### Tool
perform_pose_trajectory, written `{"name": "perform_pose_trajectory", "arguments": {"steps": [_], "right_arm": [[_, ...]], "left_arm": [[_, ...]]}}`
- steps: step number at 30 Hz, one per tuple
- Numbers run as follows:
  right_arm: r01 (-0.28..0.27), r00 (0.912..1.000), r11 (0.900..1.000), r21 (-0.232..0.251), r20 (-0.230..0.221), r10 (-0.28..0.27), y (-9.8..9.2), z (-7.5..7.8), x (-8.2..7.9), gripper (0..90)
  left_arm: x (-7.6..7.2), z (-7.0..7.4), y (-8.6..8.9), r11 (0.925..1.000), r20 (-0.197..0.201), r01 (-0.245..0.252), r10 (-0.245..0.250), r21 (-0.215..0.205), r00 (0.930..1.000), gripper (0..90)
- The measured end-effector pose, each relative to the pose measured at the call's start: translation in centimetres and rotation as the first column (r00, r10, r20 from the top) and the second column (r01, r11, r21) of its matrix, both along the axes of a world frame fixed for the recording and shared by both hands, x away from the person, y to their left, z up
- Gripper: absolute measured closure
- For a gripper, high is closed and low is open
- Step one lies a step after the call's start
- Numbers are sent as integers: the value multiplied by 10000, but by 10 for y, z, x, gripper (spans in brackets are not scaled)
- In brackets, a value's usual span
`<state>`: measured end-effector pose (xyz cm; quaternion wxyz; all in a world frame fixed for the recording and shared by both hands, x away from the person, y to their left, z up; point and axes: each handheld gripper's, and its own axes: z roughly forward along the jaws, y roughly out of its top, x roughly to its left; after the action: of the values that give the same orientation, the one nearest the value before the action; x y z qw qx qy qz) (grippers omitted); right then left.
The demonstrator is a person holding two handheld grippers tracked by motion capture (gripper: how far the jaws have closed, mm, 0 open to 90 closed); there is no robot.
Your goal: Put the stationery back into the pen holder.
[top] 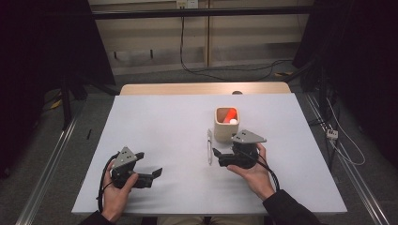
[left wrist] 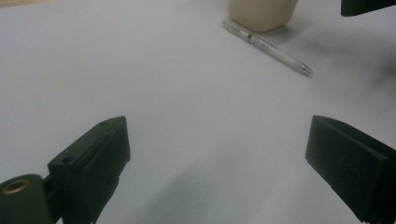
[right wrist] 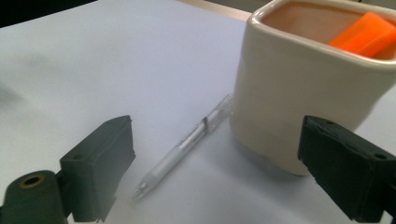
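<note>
- Your right gripper (right wrist: 215, 168), fingers wide and empty, is nearer the pen (right wrist: 187, 144); it lies between them, axis running 7 to 1 o'clock, beside the cup (right wrist: 299, 102)
- Your left gripper (top: 157, 172), fingers also wide, sits well apart on the tabletop (top: 164, 122)

My bench (top: 164, 140) has a plain white top, with a strip of bare wood (top: 187, 88) along its far edge. A cream cup (top: 227, 125) with rounded corners stands upright right of the middle. Inside it an orange block (top: 229, 114) leans tilted, and a small white ball (top: 233, 121) lies beside it. Past the bench, a black cable (top: 225, 70) hangs down the pale wall and trails over the grey floor. Dark curtains (top: 47, 37) hang at both sides, and a metal rail (top: 47, 173) runs along the floor at my left.
</note>
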<state>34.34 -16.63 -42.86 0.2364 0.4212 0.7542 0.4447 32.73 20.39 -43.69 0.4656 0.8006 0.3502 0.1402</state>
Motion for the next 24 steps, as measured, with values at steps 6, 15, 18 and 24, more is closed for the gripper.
{"name": "perform_pose_trajectory", "arguments": {"steps": [6,15,18,24], "right_arm": [[43,9995,10000,-38,-311,-44,7,-7,2,157],[101,9982,9999,-22,-597,-102,21,-14,2,242],[102,9980,9999,-59,-625,-106,27,-16,3,276],[417,9941,9986,-323,-991,-447,38,-23,3,338]], "left_arm": [[0,0,-1,10000,-22,-1,1,5,10000,63],[0,-1,-1,10000,-19,2,-2,19,10000,63],[0,-1,-1,10000,-33,-7,7,43,10000,63],[0,-1,-1,10000,-30,-9,9,39,10000,63]]}}
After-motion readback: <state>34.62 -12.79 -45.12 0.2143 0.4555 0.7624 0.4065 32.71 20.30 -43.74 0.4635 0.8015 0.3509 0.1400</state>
